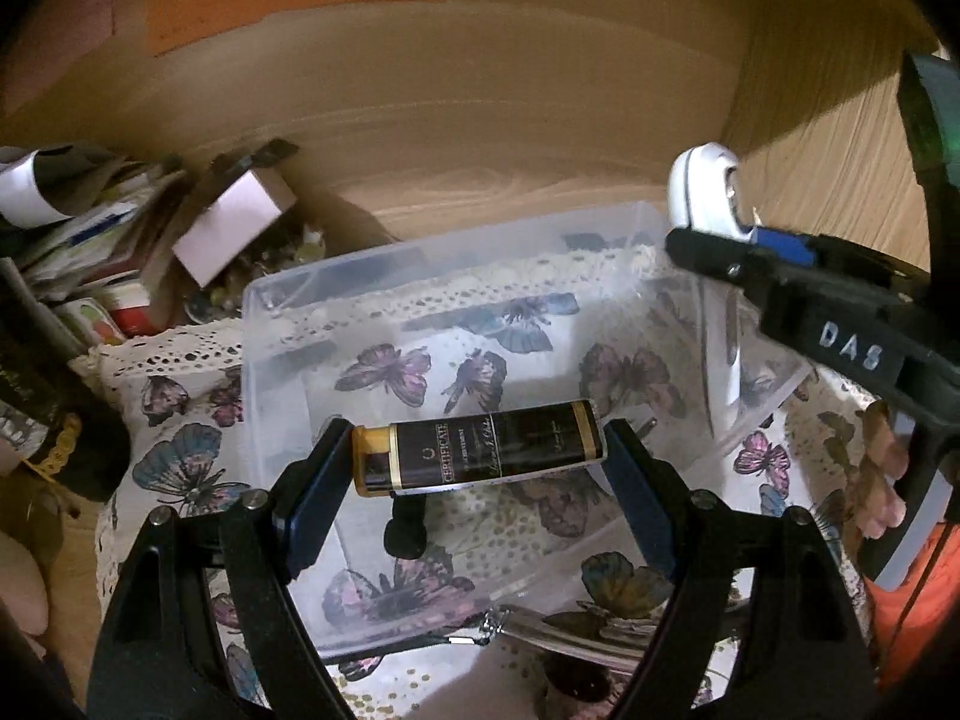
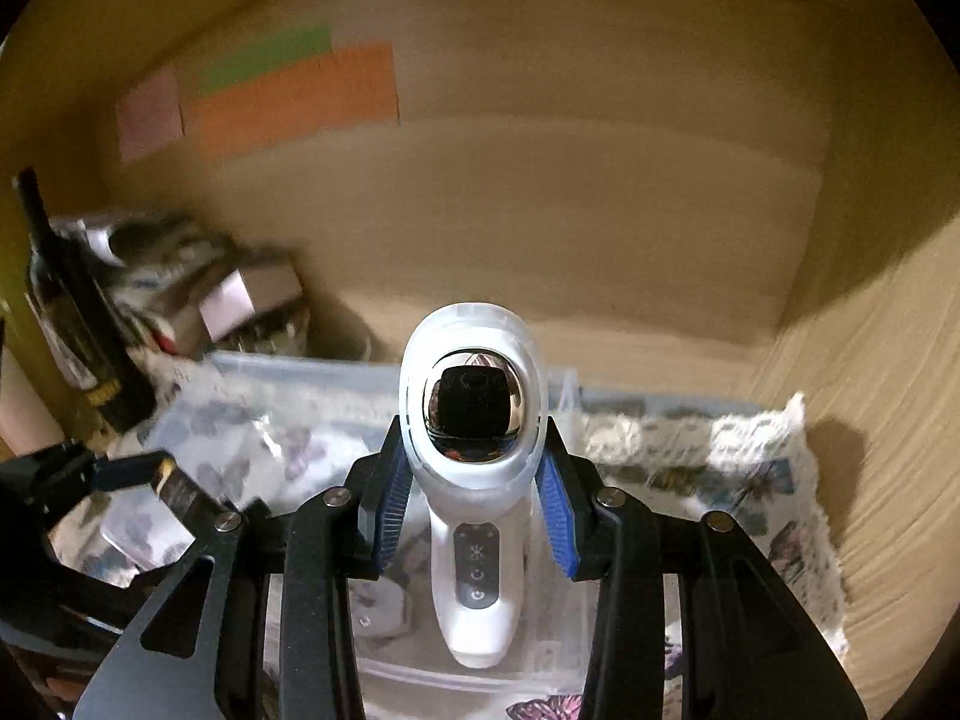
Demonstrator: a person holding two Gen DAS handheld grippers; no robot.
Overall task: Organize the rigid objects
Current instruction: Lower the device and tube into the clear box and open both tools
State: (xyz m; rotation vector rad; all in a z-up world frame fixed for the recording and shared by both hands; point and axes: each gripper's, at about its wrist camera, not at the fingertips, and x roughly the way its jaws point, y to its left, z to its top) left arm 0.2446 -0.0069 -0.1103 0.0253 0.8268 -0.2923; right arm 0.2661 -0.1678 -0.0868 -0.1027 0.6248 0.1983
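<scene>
Left gripper [image 1: 477, 456] is clamping a dark bottle [image 1: 480, 447] endwise above the clear bin [image 1: 288, 324], apparently for dropping in, while right gripper [image 2: 477, 501] is pinching a white handheld device [image 2: 474, 450] nearby.

beige wall [image 2: 600, 210] | coloured papers [image 2: 288, 96] | butterfly tablecloth [image 1: 180, 450]
</scene>
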